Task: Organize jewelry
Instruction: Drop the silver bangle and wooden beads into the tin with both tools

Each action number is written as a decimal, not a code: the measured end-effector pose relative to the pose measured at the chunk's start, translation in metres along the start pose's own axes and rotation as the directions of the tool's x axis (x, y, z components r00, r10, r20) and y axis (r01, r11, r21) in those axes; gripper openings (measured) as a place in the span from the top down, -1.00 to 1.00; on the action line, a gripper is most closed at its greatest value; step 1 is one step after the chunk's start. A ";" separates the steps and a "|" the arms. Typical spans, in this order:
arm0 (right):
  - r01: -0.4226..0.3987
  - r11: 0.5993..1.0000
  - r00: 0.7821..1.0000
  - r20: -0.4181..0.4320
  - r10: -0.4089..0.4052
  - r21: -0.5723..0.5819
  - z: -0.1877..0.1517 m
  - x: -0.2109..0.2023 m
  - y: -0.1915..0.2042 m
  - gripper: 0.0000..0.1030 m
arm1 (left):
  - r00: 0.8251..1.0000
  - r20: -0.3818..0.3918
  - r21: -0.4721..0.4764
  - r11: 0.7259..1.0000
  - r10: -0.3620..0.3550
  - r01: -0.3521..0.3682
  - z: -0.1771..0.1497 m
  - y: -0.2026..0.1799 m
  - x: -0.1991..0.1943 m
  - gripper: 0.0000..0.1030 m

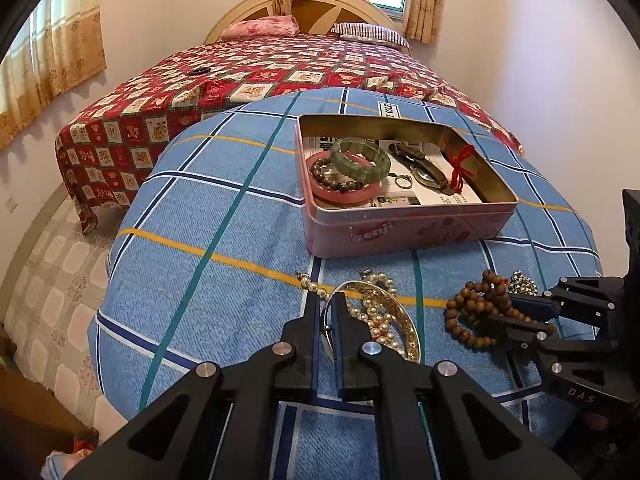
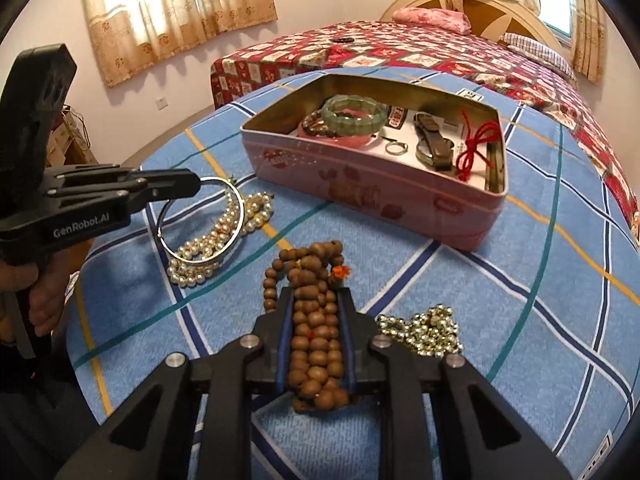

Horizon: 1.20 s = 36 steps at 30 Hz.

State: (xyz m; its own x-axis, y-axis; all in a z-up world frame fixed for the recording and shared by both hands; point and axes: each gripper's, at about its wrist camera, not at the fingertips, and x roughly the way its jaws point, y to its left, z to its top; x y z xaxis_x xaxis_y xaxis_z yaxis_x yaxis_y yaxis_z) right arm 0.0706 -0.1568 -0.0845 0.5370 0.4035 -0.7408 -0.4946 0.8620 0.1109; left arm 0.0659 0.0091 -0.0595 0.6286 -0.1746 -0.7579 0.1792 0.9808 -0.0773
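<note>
Tilting downward, right gripper (image 2: pixel 314 300) clamps wooden beads (image 2: pixel 314 344) (left gripper (image 1: pixel 326 300) pinches bangle (image 2: pixel 208 216)).

A bed (image 1: pixel 280 64) with a red patchwork cover stands at twelve o'clock against pale walls (image 1: pixel 160 8). Curtained windows (image 2: pixel 176 4) glow at ten o'clock; tiled floor (image 1: pixel 48 264) lies at eight.

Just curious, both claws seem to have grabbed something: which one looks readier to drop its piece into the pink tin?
Probably the right gripper: its jaws are closed on the wooden bead strand and it faces the tin. The left gripper only pinches the silver bangle, which overlaps the pearls.
</note>
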 end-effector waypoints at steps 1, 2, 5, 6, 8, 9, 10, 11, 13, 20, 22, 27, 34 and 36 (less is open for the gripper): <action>0.002 1.000 1.000 0.003 -0.002 0.000 0.000 0.000 0.000 0.55 | 1.000 0.001 0.001 1.000 0.001 -0.001 0.000 0.000 0.000 0.91; 0.005 1.000 1.000 0.005 -0.005 -0.001 0.001 -0.001 0.000 0.55 | 1.000 0.002 0.001 1.000 0.001 -0.001 0.001 0.000 -0.001 0.91; 0.011 1.000 1.000 0.015 -0.011 0.001 0.002 -0.003 -0.001 0.55 | 1.000 0.011 0.004 1.000 0.004 -0.004 0.003 -0.001 -0.004 0.91; 0.012 1.000 1.000 0.017 -0.012 0.002 0.003 -0.004 -0.001 0.55 | 1.000 0.013 0.003 1.000 0.003 -0.003 0.003 -0.001 -0.005 0.91; 0.014 1.000 1.000 0.028 -0.014 0.003 0.005 -0.007 -0.001 0.55 | 1.000 0.021 0.006 1.000 0.003 -0.003 0.005 -0.001 -0.008 0.91; 0.014 1.000 0.999 0.032 -0.014 0.004 0.006 -0.009 -0.002 0.55 | 1.000 0.025 0.006 1.000 0.002 -0.002 0.006 -0.001 -0.009 0.91; 0.015 1.000 0.999 0.037 -0.015 0.005 0.007 -0.010 -0.002 0.55 | 1.000 0.031 0.005 1.000 0.000 -0.001 0.007 -0.001 -0.012 0.91; 0.018 1.000 0.999 0.045 -0.018 0.005 0.008 -0.012 -0.002 0.55 | 0.999 0.036 0.006 1.000 0.000 0.000 0.008 -0.001 -0.013 0.91; 0.020 1.000 0.998 0.059 -0.020 0.009 0.011 -0.016 -0.003 0.55 | 0.999 0.049 0.007 1.000 -0.003 0.003 0.012 -0.002 -0.017 0.91; 0.042 0.999 0.992 0.119 -0.044 0.020 0.026 -0.032 -0.009 0.55 | 0.993 0.118 0.031 0.999 -0.009 0.005 0.036 -0.006 -0.035 0.91; 0.049 0.999 0.990 0.133 -0.052 0.023 0.032 -0.035 -0.011 0.55 | 0.991 0.134 0.039 0.999 -0.007 0.002 0.046 -0.007 -0.037 0.91; 0.072 0.997 0.981 0.178 -0.076 0.028 0.052 -0.045 -0.022 0.55 | 0.986 0.165 0.062 0.998 -0.001 -0.009 0.068 -0.009 -0.036 0.91; 0.093 0.995 0.972 0.211 -0.100 0.041 0.072 -0.047 -0.038 0.55 | 0.987 0.163 0.075 0.997 0.000 -0.013 0.090 -0.010 -0.021 0.91; 0.095 0.995 0.971 0.215 -0.102 0.041 0.075 -0.047 -0.040 0.55 | 0.987 0.160 0.083 0.996 0.004 -0.018 0.094 -0.012 -0.016 0.91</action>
State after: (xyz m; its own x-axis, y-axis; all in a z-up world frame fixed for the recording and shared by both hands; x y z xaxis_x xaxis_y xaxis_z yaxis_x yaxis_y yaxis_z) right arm 0.1166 -0.1872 -0.0048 0.7188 0.3701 -0.5886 -0.4130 0.9083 0.0667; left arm 0.1245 -0.0080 0.0141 0.7425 -0.1820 -0.6447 0.2302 0.9731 -0.0096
